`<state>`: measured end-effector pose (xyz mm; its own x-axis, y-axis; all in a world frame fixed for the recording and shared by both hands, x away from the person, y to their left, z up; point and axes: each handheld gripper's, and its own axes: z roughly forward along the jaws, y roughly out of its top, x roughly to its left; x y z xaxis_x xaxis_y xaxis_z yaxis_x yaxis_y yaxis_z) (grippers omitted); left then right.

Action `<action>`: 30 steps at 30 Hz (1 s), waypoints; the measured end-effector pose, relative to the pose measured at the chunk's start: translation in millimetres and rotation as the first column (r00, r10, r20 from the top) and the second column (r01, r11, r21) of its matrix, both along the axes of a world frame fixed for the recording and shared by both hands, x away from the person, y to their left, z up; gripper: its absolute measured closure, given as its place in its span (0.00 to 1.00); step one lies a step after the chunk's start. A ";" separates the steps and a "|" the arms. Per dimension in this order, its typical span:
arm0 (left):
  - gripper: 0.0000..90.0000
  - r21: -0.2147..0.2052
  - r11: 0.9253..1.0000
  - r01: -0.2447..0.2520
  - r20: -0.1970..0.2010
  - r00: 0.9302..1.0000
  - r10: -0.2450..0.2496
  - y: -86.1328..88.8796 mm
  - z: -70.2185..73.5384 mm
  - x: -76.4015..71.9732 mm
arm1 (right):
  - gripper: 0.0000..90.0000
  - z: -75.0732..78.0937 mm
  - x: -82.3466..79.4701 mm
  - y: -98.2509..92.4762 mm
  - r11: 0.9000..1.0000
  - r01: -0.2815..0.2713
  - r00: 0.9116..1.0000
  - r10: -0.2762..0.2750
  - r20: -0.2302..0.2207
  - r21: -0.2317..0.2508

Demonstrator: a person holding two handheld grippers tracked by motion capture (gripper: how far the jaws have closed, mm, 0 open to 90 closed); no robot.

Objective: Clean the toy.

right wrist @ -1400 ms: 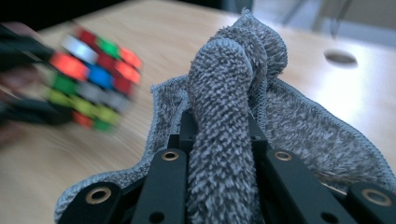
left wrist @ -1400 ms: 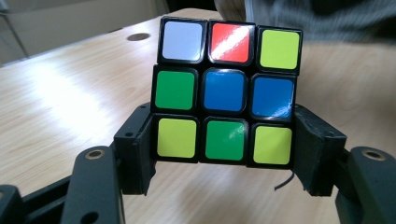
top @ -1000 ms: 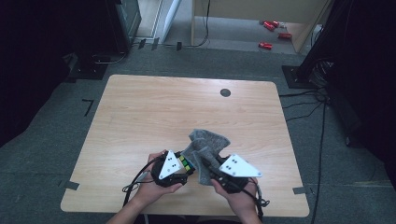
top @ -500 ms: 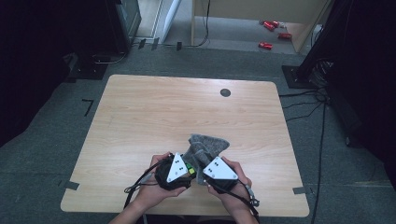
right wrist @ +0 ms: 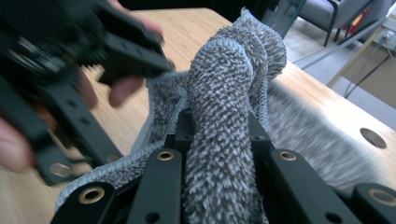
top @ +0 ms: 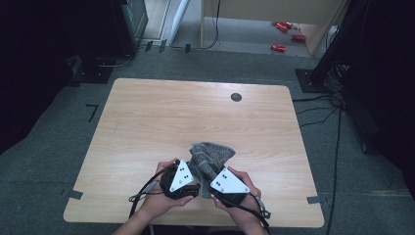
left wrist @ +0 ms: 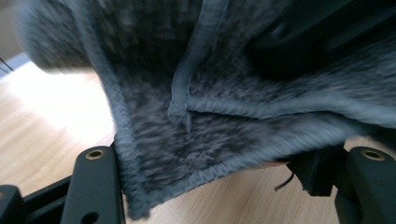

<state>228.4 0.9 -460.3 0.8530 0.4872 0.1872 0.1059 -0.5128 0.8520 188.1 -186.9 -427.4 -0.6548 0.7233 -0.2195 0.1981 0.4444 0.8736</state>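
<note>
Right tool (right wrist: 219, 154) clamping grey towel (right wrist: 229, 93), bunched upward

Bare table (top: 161, 117) ahead and left — bunched grey towel (top: 211, 155) between both grippers.

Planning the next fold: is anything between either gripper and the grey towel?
Nothing visible. Both grippers are shut on the grey towel: the right gripper clamps a bunched fold, the left gripper an edge. The table beyond is bare wood.
</note>
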 end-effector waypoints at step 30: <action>0.38 -0.270 0.958 0.098 0.044 0.995 -0.090 30.3 1.9 6.3 | 0.81 2.1 17.8 -54.9 0.936 0.066 0.995 -0.034 -0.098 0.345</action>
<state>234.8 31.2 -458.4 0.8934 0.4410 0.0856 0.0400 -0.2678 0.9626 206.0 -241.8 -425.3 -0.6209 0.7764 0.1083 0.2961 0.1043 0.9494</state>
